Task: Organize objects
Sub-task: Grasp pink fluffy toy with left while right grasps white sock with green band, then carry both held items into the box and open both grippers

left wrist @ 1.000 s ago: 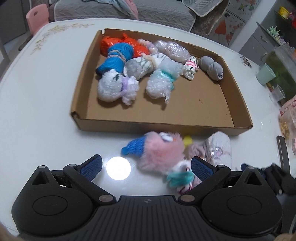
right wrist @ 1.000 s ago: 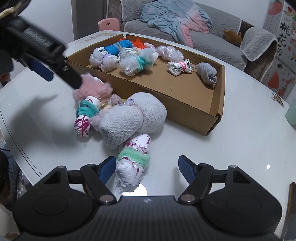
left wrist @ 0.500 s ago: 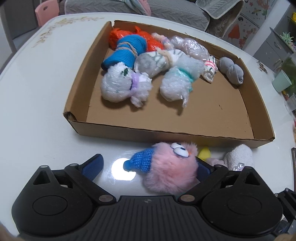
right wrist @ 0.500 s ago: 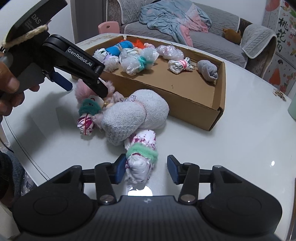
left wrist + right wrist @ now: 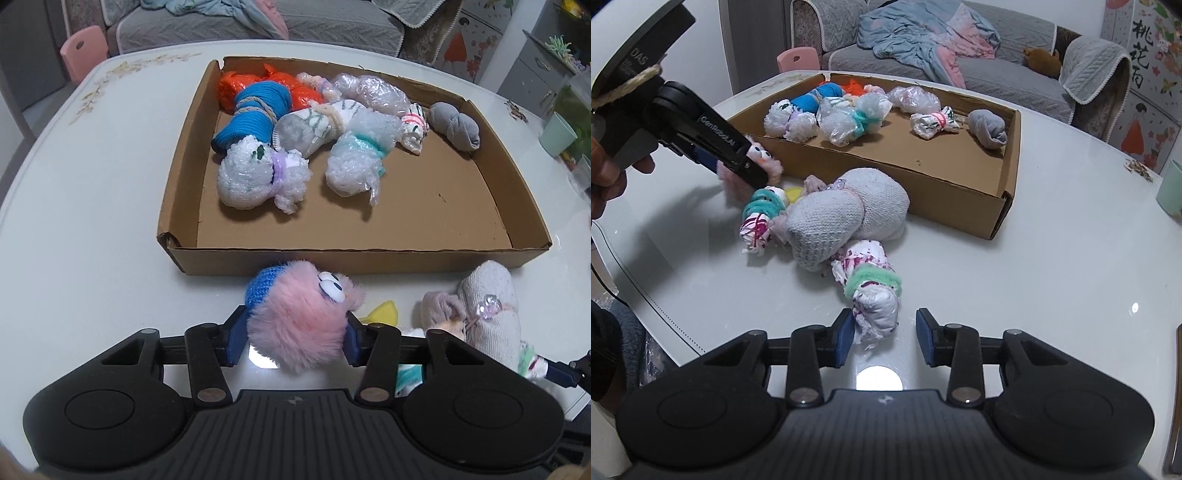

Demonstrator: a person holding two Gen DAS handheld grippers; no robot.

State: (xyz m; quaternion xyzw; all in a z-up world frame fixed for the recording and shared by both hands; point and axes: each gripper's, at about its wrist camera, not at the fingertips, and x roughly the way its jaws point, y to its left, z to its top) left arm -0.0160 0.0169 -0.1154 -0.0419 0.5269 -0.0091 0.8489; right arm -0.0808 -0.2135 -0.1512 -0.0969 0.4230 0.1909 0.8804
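My left gripper point(image 5: 293, 341) is shut on a pink furry toy point(image 5: 303, 321) with a blue knit cap and googly eyes, just in front of the cardboard tray point(image 5: 354, 262). The tray holds several wrapped bundles point(image 5: 258, 177). In the right wrist view the left gripper point(image 5: 738, 166) holds the pink toy point(image 5: 764, 164) beside the tray point(image 5: 960, 206). My right gripper point(image 5: 882, 338) is open around the end of a white bundle with a green band point(image 5: 873, 288). A grey knit bundle point(image 5: 842, 218) and a small green-banded bundle point(image 5: 759, 218) lie on the table.
A white table point(image 5: 92, 221) carries everything. A yellow piece point(image 5: 382, 312) lies by the grey knit bundle point(image 5: 487, 306). A mint cup point(image 5: 557, 134) stands at the right edge. A sofa point(image 5: 997, 70) and a pink chair point(image 5: 798, 61) are behind the table.
My left gripper closed on the pink toy and lifted it slightly toward the tray. My right gripper narrowed around the white green-banded bundle and still stands open.
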